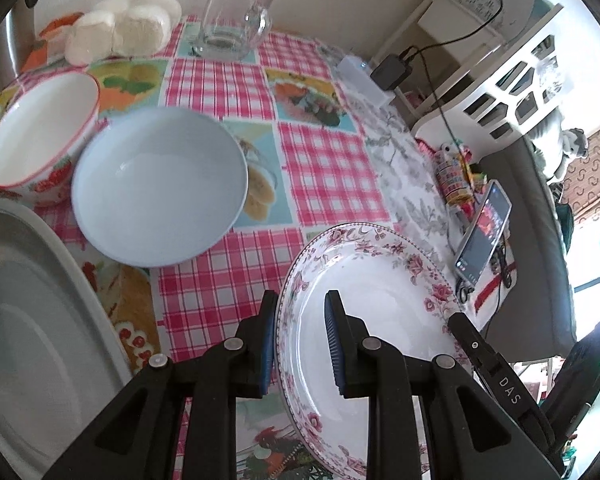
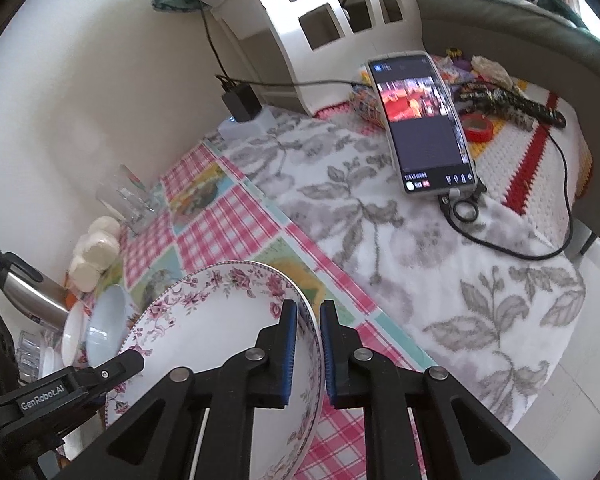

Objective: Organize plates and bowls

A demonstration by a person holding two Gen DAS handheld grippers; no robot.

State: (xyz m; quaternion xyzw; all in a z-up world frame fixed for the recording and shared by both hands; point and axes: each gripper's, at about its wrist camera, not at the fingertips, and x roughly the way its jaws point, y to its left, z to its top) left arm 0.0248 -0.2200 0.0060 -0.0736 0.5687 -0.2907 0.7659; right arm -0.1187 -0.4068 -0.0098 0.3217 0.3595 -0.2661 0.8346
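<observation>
Plate with pink flowers is held from both sides above the checked tablecloth: the left gripper is clamped on one edge of its rim, the right gripper on the opposite edge. A pale blue bowl and a red-rimmed bowl stand touching each other on the cloth.

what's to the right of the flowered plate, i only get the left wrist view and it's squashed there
Observer: A phone lies face up on the leaf-print cloth, screen lit, cable plugged in.
Operator: is the right gripper really on the plate
Observer: Yes, the right gripper is shut on the flowered plate at its rim, one pad on each face.
Operator: anything behind the phone
Observer: A red tape roll on a knitted mat.
</observation>
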